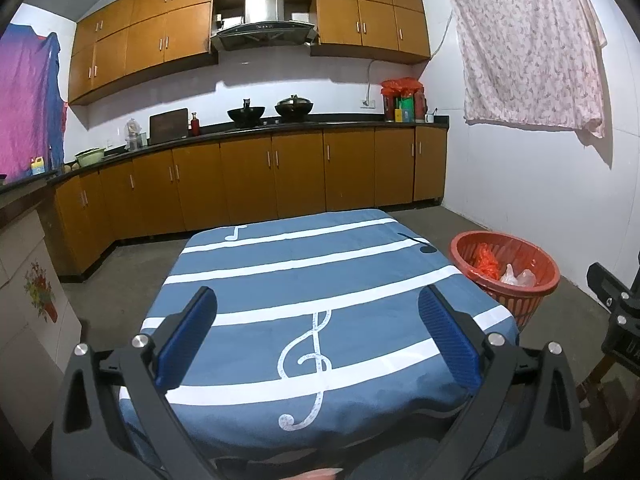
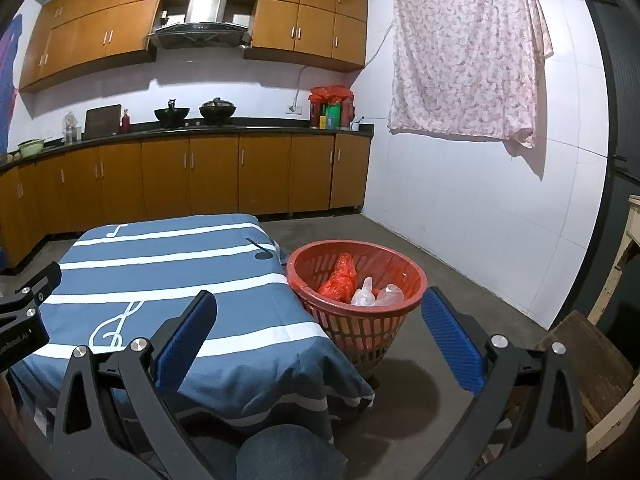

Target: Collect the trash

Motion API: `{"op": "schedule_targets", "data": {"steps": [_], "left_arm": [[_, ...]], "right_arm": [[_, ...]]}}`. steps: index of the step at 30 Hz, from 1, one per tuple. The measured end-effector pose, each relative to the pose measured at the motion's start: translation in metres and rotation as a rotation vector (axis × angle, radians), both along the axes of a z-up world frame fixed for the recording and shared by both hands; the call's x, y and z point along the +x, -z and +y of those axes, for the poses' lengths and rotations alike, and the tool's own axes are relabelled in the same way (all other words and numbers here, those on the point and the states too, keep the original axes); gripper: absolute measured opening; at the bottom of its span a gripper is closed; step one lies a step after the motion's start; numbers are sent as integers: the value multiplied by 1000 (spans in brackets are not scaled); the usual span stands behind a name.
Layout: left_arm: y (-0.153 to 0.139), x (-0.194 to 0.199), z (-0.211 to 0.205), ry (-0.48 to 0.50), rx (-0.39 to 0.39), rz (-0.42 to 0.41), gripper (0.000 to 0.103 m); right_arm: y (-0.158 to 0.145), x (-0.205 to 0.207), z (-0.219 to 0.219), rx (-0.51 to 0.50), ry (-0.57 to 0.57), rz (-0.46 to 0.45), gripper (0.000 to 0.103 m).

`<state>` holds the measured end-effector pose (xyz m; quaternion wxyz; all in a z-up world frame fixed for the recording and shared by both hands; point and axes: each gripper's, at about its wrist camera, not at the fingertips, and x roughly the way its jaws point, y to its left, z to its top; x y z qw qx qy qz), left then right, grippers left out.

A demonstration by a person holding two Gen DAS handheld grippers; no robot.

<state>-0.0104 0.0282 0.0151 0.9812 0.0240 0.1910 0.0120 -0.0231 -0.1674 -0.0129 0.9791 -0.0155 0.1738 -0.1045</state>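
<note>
We hold our left gripper (image 1: 318, 312) above the blue music-note tablecloth (image 1: 304, 280), its jaws spread wide and empty. Our right gripper (image 2: 320, 316) is likewise wide apart, gripping nothing. The trash, an orange bag (image 2: 339, 278) and clear plastic bags (image 2: 378, 296), lies inside the red basket (image 2: 400, 312) on the floor just beside the table.

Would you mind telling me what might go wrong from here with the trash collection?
1. The red basket stands on the floor tight against the hanging edge of the blue cloth; a careless reach by the right gripper might snag the cloth or nudge the basket.
2. The orange bag and clear plastic pieces look light, so tipping the basket could spill them.
3. Both grippers are open and empty, and the left gripper faces a tabletop with no visible trash, so something may go unnoticed outside these views.
</note>
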Motion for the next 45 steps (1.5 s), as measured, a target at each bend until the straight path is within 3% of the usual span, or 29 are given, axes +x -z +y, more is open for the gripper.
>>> {"op": "schedule_targets", "data": {"steps": [45], "left_arm": [[6,-2,-1,11,-13,28,99]], "right_arm": [[4,-1,-2,23,18,16,101]]}}
